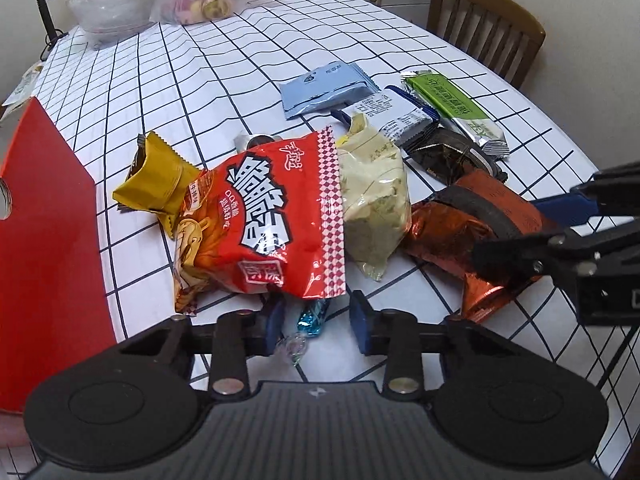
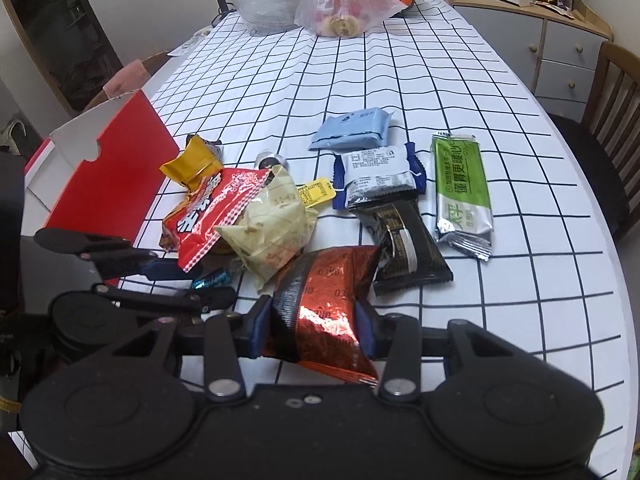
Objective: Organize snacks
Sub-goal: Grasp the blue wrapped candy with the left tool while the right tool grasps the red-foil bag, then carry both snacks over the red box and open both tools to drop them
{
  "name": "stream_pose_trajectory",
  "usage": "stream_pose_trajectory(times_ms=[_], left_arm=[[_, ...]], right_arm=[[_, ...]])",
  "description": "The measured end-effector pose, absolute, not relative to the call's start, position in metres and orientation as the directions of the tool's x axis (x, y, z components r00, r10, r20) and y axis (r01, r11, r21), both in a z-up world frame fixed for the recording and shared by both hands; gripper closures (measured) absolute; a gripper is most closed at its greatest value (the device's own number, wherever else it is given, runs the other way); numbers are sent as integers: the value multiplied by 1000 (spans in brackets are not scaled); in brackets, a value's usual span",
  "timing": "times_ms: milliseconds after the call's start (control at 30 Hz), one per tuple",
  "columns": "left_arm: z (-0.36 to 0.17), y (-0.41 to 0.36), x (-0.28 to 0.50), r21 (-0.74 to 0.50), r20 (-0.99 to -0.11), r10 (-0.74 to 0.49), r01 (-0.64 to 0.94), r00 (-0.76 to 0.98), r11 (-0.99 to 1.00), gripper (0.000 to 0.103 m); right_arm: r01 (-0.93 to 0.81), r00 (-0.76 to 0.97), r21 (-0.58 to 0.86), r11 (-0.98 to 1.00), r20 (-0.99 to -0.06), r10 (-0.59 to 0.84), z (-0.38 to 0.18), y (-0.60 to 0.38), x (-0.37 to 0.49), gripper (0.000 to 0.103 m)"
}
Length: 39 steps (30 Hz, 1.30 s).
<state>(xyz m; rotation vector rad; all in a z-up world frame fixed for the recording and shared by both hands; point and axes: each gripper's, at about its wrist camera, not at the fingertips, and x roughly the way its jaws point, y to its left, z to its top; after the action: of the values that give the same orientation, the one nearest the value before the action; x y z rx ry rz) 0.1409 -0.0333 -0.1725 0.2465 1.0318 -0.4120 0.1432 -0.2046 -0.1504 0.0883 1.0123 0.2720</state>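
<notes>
Gripping snacks on the grid-cloth table [image 2: 440, 80].
Right gripper [image 2: 316, 330] is clamped on the copper pack [image 2: 320, 296], print possibly "OREO"; left gripper [image 1: 318, 320] fingers stand apart around a blue candy [image 1: 314, 316] beside the red bag [image 1: 272, 216].

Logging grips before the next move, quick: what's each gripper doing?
Left gripper: open around the small blue-wrapped candy, pads not pressing.
Right gripper: shut on the shiny copper-red foil snack packet.

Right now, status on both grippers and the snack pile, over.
Right gripper shut on shiny copper-red foil packet. Left gripper straddles small blue-wrapped candy, fingers not touching. Big red noodle-snack bag overhangs the candy.
</notes>
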Motion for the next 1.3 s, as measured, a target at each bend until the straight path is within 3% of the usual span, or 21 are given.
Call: stream_pose_trajectory(times_ms=[100,167,900,1300], left_arm=[[-171,-36,139,-5,-871,-217,433,440,901,89],[-171,-37,136,-16,-871,-215,411,442,911,91],[-125,-7,54,-162,-849,-98,-79,520,984,91],[-71,38,49,-163,-800,-58,-123,598,979,91]], right_arm=[[-180,502,204,962,-822,269,-150,-209,140,61],[-178,503,203,963,-823,266,-149,-212,138,62],[-364,480,264,893,-769,423,-104,-250,101,64],[-454,526,249,856,-700,483,-59,-195,116,64]])
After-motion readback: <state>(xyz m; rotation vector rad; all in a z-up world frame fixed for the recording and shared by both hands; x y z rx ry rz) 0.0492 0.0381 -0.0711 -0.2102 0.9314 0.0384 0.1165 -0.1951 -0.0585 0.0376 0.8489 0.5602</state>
